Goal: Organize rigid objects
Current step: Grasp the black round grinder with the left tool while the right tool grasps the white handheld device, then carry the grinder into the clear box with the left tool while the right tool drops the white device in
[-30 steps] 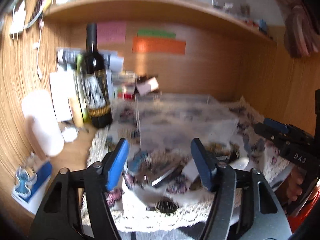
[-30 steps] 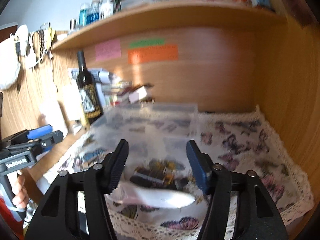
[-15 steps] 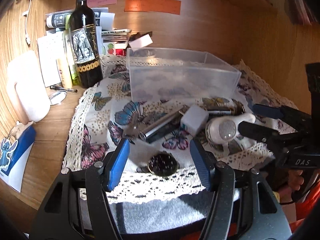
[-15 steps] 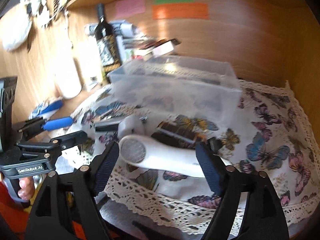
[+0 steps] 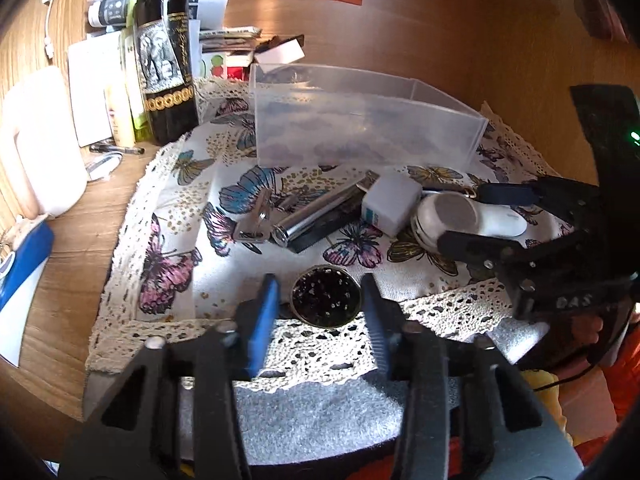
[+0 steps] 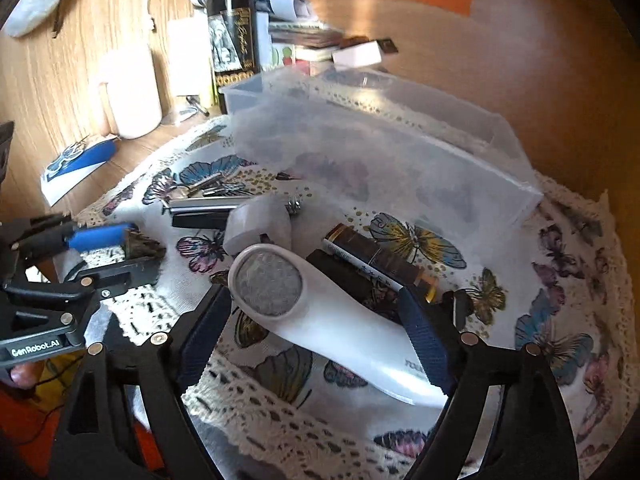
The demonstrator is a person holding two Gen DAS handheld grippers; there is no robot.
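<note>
Nothing is yet seen in the clear bin (image 5: 360,120) at twelve o'clock. Both claws are spread: the left claw (image 5: 320,300) around the round tin (image 5: 325,295), the right claw (image 6: 316,332) around the white shaver (image 6: 320,312).

Both hand-held grippers have dropped lower toward the butterfly-print cloth (image 5: 172,216). The left hand-held gripper (image 5: 320,304) now has its spread fingers either side of the round dark perforated metal disc (image 5: 325,301), closer than before. The right hand-held gripper (image 6: 316,328) now brackets the white plastic lint shaver (image 6: 320,320), which fills more of its view.

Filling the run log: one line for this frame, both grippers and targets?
left gripper: open, straddling round tin | right gripper: open, around white lint shaver | clear bin: no items visible inside
</note>
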